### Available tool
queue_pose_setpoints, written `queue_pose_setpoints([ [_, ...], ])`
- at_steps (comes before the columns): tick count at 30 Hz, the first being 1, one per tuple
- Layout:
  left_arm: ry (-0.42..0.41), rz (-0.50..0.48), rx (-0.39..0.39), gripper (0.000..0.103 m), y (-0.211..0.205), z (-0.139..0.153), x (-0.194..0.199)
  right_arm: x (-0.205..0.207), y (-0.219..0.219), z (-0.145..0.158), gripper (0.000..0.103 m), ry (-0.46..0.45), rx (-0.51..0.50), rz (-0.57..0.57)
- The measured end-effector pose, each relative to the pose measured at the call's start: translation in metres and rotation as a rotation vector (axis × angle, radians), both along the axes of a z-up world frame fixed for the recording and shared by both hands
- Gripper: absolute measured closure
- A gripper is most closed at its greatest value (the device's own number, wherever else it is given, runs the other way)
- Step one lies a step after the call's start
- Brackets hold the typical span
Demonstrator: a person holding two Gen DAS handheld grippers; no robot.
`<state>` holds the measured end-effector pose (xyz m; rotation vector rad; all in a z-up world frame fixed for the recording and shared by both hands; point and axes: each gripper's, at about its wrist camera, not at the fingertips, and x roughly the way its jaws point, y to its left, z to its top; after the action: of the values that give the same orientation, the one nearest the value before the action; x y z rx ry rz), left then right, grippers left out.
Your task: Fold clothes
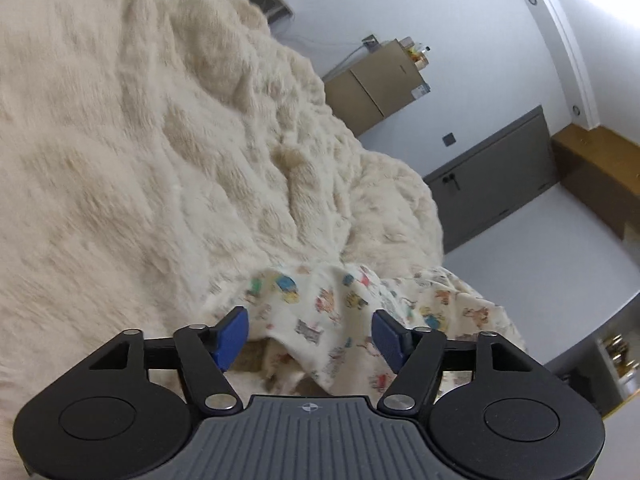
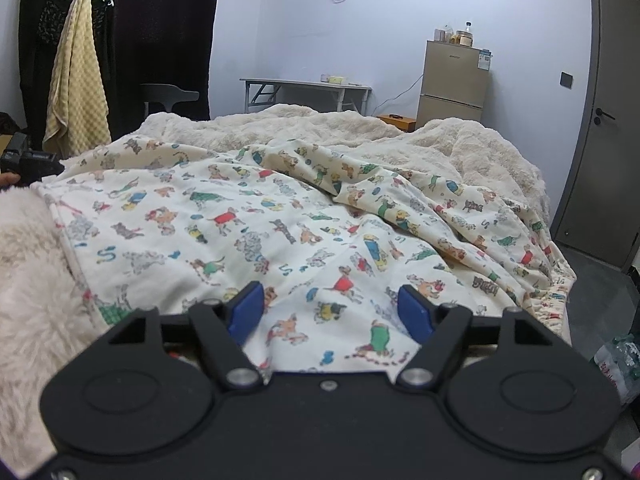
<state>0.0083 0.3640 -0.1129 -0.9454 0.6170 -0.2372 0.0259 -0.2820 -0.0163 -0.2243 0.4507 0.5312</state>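
While the dog-print cloth [image 2: 256,216] lies spread and rumpled across the near part of the bed, over the cream fleece blanket [image 2: 472,140], your right gripper [image 2: 332,312] stands at its near edge, blue pads apart, cloth between them but not pinched. Your left gripper [image 1: 310,336] sits rolled at a bunched corner of the same cloth [image 1: 320,300]; its pads also stand apart, fabric between, no clamp visible. Beyond the bed's far edge: fridge [image 2: 454,84], folding table [image 2: 304,86].
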Motion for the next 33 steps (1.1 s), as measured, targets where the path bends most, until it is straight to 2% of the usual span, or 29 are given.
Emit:
queue_pose_setpoints([
  [3, 0.055, -0.037, -0.138, 0.038, -0.002, -0.021, 0.011, -0.001, 0.000, 0.000, 0.030, -0.002, 0.000, -0.001],
  [4, 0.049, -0.037, -0.184, 0.038, -0.001, -0.026, 0.010, -0.001, 0.000, 0.000, 0.030, -0.003, -0.001, -0.001],
  [5, 0.041, -0.029, -0.227, 0.038, 0.002, -0.030, 0.008, -0.001, 0.000, 0.000, 0.030, -0.003, -0.001, -0.001],
  [8, 0.028, 0.026, -0.270, 0.037, 0.008, -0.034, 0.006, -0.001, 0.000, 0.000, 0.030, -0.004, 0.000, 0.000],
  [11, 0.010, 0.083, -0.385, 0.031, 0.012, -0.047, 0.006, -0.001, 0.000, -0.001, 0.030, -0.006, 0.000, 0.000],
  [17, 0.009, 0.236, -0.434, 0.033, 0.012, -0.060, 0.013, -0.001, -0.001, -0.001, 0.029, -0.006, 0.006, 0.000],
  [18, 0.002, 0.253, -0.435, 0.046, 0.013, -0.059, 0.014, -0.001, -0.001, -0.001, 0.029, -0.006, 0.006, 0.000],
  [19, 0.003, 0.264, -0.427, 0.055, 0.014, -0.057, 0.015, -0.001, -0.001, -0.001, 0.029, -0.006, 0.007, 0.000],
  [21, 0.013, 0.283, -0.394, 0.094, 0.016, -0.052, 0.019, -0.001, -0.001, -0.001, 0.029, -0.007, 0.007, -0.001],
  [23, -0.012, 0.302, -0.329, 0.098, 0.017, -0.038, 0.021, -0.001, -0.001, -0.001, 0.029, -0.007, 0.007, -0.001],
  [25, -0.076, 0.314, -0.268, 0.100, 0.018, -0.020, 0.014, -0.001, -0.002, -0.001, 0.029, -0.007, 0.007, -0.001],
  [28, -0.253, 0.334, -0.142, 0.100, 0.017, 0.022, -0.003, -0.001, -0.002, -0.002, 0.029, -0.006, 0.008, -0.001],
  [32, -0.505, 0.396, 0.012, 0.100, 0.020, 0.076, -0.058, 0.000, -0.002, -0.002, 0.028, -0.005, 0.013, 0.000],
  [33, -0.524, 0.406, 0.040, 0.100, 0.023, 0.084, -0.071, 0.000, -0.003, -0.002, 0.028, -0.006, 0.012, -0.001],
])
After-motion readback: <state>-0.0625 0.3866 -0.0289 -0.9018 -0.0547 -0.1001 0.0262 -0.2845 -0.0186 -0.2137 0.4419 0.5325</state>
